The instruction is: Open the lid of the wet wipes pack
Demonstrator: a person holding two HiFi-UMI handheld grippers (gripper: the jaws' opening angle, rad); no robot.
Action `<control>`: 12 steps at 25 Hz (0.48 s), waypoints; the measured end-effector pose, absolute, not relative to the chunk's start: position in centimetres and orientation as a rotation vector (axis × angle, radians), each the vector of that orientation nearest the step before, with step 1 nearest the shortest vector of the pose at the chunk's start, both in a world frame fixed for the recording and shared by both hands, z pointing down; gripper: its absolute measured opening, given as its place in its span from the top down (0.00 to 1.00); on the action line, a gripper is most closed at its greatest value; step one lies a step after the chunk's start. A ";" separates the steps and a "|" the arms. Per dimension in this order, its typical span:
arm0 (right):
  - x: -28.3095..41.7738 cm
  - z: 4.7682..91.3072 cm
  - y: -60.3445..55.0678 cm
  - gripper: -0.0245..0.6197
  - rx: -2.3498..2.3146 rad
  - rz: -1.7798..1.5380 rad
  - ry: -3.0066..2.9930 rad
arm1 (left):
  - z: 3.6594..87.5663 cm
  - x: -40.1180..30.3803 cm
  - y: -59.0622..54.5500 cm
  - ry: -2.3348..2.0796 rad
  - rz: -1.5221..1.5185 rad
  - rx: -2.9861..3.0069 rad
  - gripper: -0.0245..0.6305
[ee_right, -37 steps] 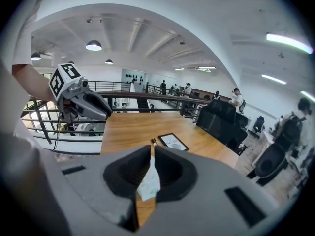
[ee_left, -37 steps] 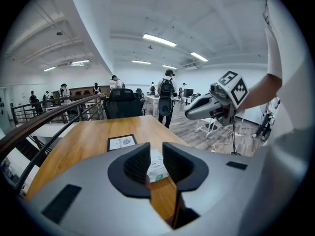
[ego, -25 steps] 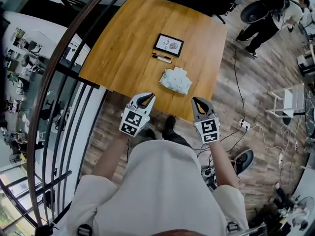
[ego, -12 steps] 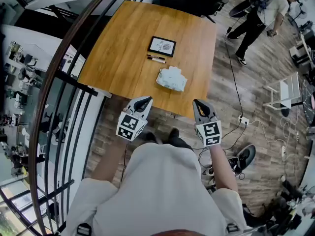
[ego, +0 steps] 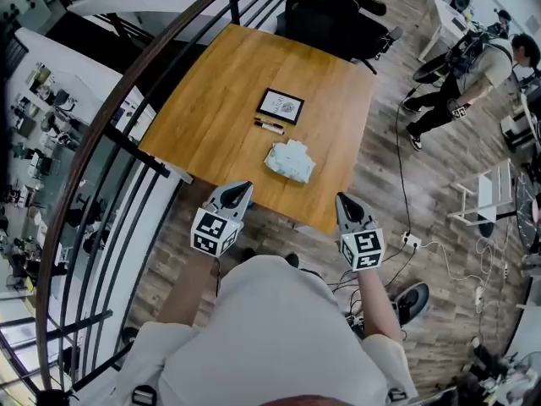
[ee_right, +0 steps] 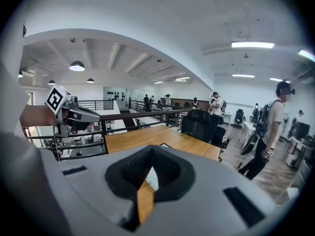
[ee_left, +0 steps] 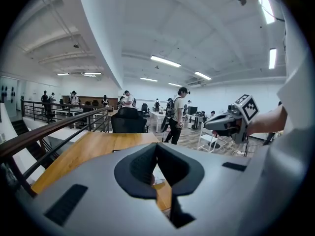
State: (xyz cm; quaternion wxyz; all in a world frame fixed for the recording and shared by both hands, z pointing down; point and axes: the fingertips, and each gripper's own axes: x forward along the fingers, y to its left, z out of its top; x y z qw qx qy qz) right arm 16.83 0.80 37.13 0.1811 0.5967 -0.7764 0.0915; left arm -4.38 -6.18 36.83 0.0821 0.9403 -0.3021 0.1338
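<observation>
The wet wipes pack, pale green and white, lies flat on the wooden table, near its front edge. Both grippers hover short of that edge, apart from the pack. My left gripper is at the pack's near left, jaws shut and empty. My right gripper is at its near right, jaws together with nothing between them. In the left gripper view, the shut left gripper hides most of the table, and the right gripper shows at the right. The right gripper view shows the right gripper with its pads meeting.
A black-framed picture and two pens lie beyond the pack. A black office chair stands behind the table. A curved railing runs along the left. A person with a backpack stands far right, near cables on the floor.
Both grippers have drawn back from the table's front edge and risen a little. The table and pack now sit farther from them. The person at the far right has walked on.
</observation>
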 end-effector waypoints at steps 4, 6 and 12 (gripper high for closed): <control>17.6 36.4 1.1 0.96 1.677 0.245 -2.217 | 36.3 -3.8 -5.9 -0.932 0.395 2.802 0.97; 17.9 36.1 1.0 0.96 1.675 0.249 -2.227 | 36.0 -3.5 -5.9 -0.935 0.392 2.802 0.97; 18.3 35.9 0.3 0.96 1.682 0.247 -2.238 | 36.0 -3.1 -6.0 -0.929 0.402 2.804 0.97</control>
